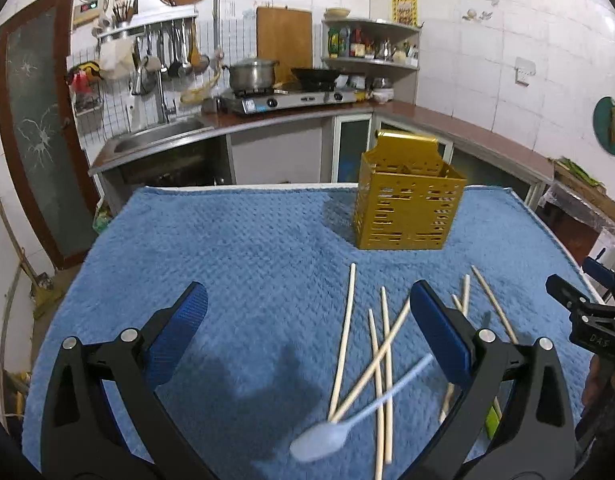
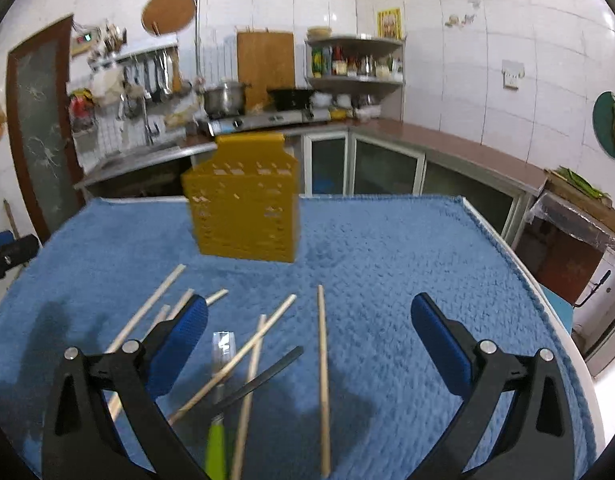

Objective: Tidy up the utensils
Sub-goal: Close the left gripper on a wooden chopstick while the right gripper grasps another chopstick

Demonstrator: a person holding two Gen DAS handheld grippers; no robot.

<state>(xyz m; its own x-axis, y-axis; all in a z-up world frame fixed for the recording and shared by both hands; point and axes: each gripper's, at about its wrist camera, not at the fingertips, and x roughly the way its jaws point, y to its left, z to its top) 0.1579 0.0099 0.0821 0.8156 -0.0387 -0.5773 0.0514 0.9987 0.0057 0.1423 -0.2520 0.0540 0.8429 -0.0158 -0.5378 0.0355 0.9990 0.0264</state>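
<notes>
Both tongs, left and right, hang spread and empty over the blue-towelled surface. Chopsticks and a white spoon lie scattered beneath them, near the upright yellow holder.

Right claw spread wide and empty above the blue towel, with scattered wooden chopsticks, a green-handled knife and a black stick near left beneath it, and the yellow slotted utensil holder upright farther off, left of centre.
</notes>
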